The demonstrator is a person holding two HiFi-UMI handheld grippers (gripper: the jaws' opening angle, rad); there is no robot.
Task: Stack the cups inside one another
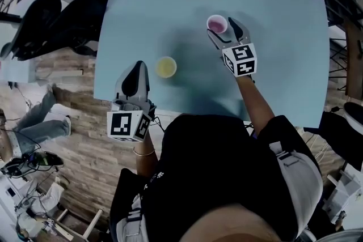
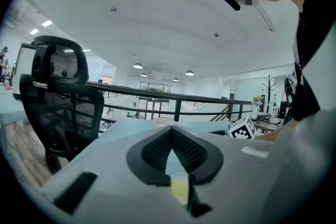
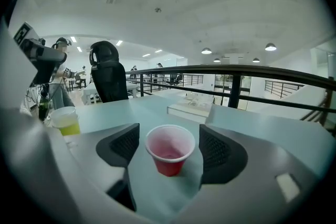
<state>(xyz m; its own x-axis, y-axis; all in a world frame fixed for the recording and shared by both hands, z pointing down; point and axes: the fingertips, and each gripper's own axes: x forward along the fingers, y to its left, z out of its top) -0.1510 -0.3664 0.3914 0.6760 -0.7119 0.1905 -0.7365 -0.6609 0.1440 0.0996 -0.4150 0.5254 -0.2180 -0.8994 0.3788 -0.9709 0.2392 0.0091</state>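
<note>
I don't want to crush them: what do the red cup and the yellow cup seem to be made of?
The red cup looks like thin plastic, glossy red outside, pale inside, with a rolled rim. The yellow cup is probably similar; its wall looks slightly translucent. Neither is certain.

red cup [image 1: 216,24]: upright, open end up, far right on the blue table [image 1: 283,54]
yellow cup [image 1: 165,67]: also upright, nearer and left, well apart

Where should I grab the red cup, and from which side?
Take the red cup by its side wall just under the rim, coming in level from the near side with the right claw. It stands upright, mouth up, narrowing toward the base, and sits between that claw's open jaws, untouched.
</note>
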